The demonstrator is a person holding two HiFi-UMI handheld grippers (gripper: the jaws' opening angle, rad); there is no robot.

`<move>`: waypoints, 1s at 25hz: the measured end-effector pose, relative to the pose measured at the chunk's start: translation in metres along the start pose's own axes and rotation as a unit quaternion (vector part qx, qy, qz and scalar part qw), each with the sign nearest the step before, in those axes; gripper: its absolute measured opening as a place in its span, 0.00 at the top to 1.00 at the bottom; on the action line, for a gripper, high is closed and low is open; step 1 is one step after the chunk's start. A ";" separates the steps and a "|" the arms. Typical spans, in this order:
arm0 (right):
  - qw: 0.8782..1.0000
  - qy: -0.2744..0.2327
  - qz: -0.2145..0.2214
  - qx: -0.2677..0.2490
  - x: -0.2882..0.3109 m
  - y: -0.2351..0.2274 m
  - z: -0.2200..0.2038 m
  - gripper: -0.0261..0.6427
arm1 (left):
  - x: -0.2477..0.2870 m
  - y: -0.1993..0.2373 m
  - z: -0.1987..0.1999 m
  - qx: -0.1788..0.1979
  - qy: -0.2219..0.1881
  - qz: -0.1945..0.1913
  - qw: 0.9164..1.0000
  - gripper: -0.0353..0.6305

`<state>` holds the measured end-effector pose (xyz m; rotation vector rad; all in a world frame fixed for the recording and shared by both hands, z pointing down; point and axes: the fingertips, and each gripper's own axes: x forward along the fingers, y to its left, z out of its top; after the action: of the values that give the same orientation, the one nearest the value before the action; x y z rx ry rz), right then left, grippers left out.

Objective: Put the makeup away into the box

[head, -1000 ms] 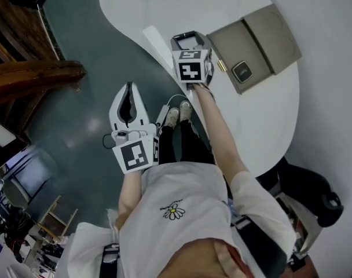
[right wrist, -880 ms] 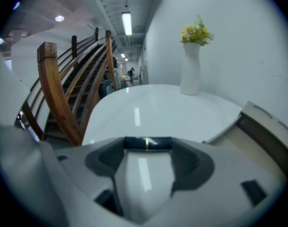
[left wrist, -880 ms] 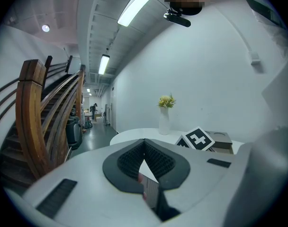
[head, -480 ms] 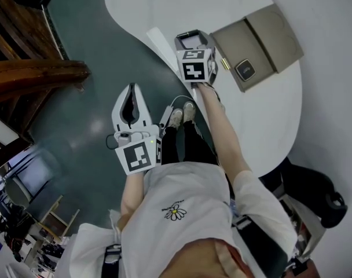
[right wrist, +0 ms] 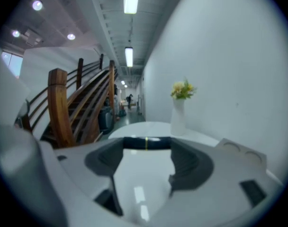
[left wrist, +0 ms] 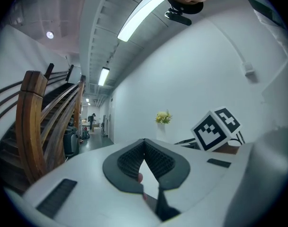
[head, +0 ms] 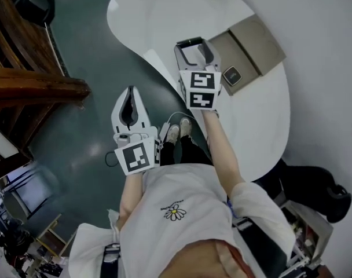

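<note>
The right tongs (head: pixel 190 44) stand partly open and clamp a slim dark cylindrical makeup tube with a thin gold band (right wrist: pixel 146 143) crosswise between their tips, one end of the tube against each jaw. From the head view, that tube (head: pixel 189 41) hangs above the curved white bench (head: pixel 164 10), close to the bench's near edge and just to the left of the flat beige box (head: pixel 251 42), which lies open on the bench with its two halves spread side by side. A small dark square compact (head: pixel 231 76) sits at the near corner of the box. The tube is outside the box, not touching it. The left tongs (head: pixel 129 100) are held lower and well apart from the box, over the dark teal floor (head: pixel 89 51); their ribbed tips (left wrist: pixel 144 145) meet and nothing is clamped between them. Past the right tongs, a white vase of yellow flowers (right wrist: pixel 178 112) stands at the far side of the bench, and a wooden staircase (right wrist: pixel 63 108) rises to the left.
</note>
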<state>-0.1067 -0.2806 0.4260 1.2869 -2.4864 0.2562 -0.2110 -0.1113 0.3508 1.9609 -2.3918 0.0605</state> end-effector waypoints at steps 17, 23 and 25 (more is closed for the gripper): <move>0.996 -0.082 -0.023 0.038 -0.146 -0.003 0.022 0.50 | -0.002 -0.076 0.060 -0.013 -0.066 -0.088 0.994 0.92; 0.996 -0.073 -0.022 0.049 -0.144 -0.015 0.019 0.50 | 0.004 -0.083 0.054 -0.012 -0.064 -0.097 0.993 0.92; 0.996 -0.070 -0.025 0.053 -0.140 -0.024 0.018 0.50 | 0.008 -0.085 0.053 -0.010 -0.062 -0.097 0.993 0.92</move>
<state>-0.0155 -0.1937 0.3580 1.4547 -2.5844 0.2994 -0.1302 -0.1394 0.2983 2.2397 -2.2462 -0.0955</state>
